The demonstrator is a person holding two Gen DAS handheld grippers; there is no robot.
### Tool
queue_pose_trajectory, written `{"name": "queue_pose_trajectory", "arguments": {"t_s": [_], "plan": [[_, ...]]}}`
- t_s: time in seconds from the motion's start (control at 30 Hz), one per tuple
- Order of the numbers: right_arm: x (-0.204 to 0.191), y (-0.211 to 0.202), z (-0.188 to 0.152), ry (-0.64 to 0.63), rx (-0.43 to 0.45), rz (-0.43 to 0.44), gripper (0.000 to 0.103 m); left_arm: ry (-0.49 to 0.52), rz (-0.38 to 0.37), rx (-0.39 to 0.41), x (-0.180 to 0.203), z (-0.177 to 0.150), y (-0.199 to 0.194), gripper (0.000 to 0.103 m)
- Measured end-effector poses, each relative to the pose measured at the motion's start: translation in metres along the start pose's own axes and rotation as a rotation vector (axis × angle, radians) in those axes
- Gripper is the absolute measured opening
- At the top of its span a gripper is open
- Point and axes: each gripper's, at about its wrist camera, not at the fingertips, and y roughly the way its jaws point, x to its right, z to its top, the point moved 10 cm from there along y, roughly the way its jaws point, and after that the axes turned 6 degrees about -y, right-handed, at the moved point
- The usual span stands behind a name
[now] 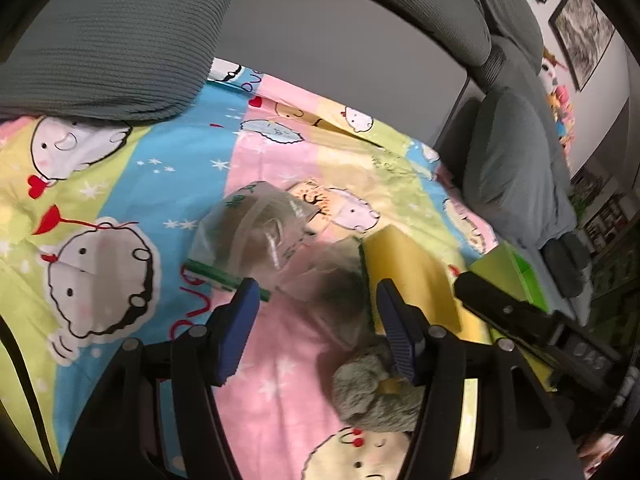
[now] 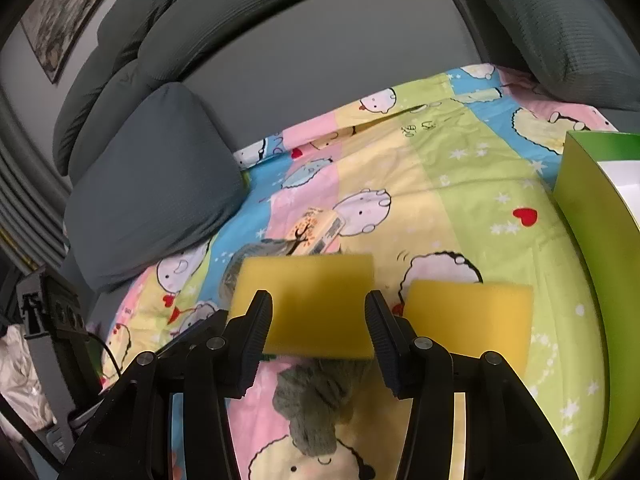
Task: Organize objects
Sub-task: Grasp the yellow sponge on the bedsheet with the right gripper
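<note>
My right gripper point(image 2: 318, 312) is shut on a yellow sponge point(image 2: 316, 300), held above the cartoon blanket point(image 2: 460, 184). In the left wrist view this sponge point(image 1: 412, 280) stands tilted and shows a green scrub edge, with the right gripper's black finger point(image 1: 500, 308) beside it. A second yellow sponge point(image 2: 468, 320) lies on the blanket just to the right. My left gripper point(image 1: 316, 312) is open over a pink stripe, with nothing between its blue pads. A clear zip bag point(image 1: 248, 236) with grey contents lies ahead of it. A grey woolly bundle point(image 1: 372, 396) point(image 2: 312, 408) lies under both grippers.
A green box point(image 2: 588, 216) point(image 1: 516, 276) stands at the right edge of the blanket. A small printed carton point(image 2: 316, 232) lies mid-blanket. Grey cushions point(image 2: 152, 184) point(image 1: 104, 40) and the sofa back point(image 2: 320, 40) border the blanket.
</note>
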Motion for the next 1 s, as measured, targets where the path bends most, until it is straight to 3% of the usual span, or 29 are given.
{"name": "queue_pose_trajectory", "arguments": {"t_s": [0.13,0.3,0.43,0.57,0.63,0.67,0.7,0.87,1.0], "plan": [[0.013,-0.003,0.007,0.067,0.005,0.043,0.051,-0.009,-0.056,0.011,0.009,0.01,-0.005,0.06],[0.009,0.007,0.007,0.085,-0.03,0.11,0.052,0.074,-0.1,-0.014,0.035,0.007,0.006,0.062],[0.016,0.014,0.006,0.097,-0.053,0.077,0.057,0.125,-0.088,-0.069,0.041,-0.006,0.023,0.061],[0.018,0.019,0.004,0.147,-0.082,0.14,0.067,0.158,-0.121,-0.084,0.048,-0.01,0.028,0.06],[0.02,0.025,0.003,0.154,-0.095,0.128,0.069,0.177,-0.129,-0.085,0.051,-0.012,0.03,0.056],[0.02,0.027,0.001,0.166,-0.104,0.136,0.069,0.186,-0.137,-0.093,0.053,-0.015,0.031,0.045],[0.02,0.03,-0.002,0.181,-0.116,0.149,0.069,0.194,-0.147,-0.103,0.056,-0.017,0.032,0.041],[0.027,0.033,-0.009,0.235,-0.135,0.144,0.068,0.278,-0.12,-0.081,0.067,-0.025,0.03,0.039],[0.022,0.011,-0.005,0.211,-0.085,0.141,0.066,0.28,-0.134,-0.057,0.079,-0.024,0.018,0.039]]}}
